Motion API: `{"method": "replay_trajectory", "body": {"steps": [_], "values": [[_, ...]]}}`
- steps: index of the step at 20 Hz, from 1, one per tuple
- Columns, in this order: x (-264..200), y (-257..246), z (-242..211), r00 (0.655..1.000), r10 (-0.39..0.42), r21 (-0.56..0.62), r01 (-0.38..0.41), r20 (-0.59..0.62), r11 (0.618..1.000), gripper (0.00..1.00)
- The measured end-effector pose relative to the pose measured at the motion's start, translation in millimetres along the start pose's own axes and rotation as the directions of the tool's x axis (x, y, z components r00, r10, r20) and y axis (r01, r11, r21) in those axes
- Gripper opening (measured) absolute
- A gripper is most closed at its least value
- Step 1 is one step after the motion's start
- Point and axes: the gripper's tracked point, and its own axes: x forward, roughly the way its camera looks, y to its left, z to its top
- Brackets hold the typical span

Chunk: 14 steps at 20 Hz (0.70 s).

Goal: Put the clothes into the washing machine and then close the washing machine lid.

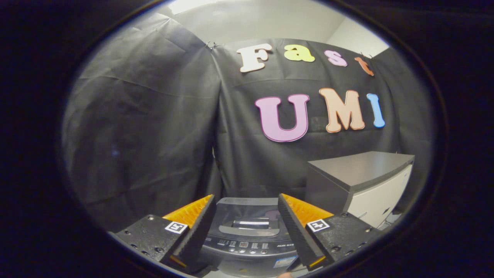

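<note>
The top-loading washing machine (247,239) sits low and just ahead of the gripper (247,227), seen through the gap between its two fingers (200,227), with its control panel (247,245) nearest the fingertips and the lid (251,210) beyond it. The lid looks to be lying flat over the tub, though the view is too steep and small to be sure whether it is shut or folded. By the look of it the lid is a rigid, smooth, fairly light panel that would hinge up from its front lip; that recessed lip near the panel seems the place to hook or pinch it, and a smooth edge of that kind could slip if taken shallowly. To the machine's right, well apart from the fingers, stands a grey-topped cabinet (362,173) with a pale front. The gripper's fingers are spread wide with nothing between them. I cannot say from here where the clothes lie; being soft and limp, they would likely bunch and trail, so a deep pinch into a fold would hold best.
</note>
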Motion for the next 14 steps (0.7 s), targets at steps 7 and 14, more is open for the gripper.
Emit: {"method": "replay_trajectory", "body": {"steps": [7,14], "values": [[-40.6,-56.1,-1.2,0.990,-0.138,0.131,0.142,-0.040,0.981,0.96],[-61.5,-104.7,29.6,0.988,-0.137,0.096,0.130,0.072,0.987,0.97]]}}
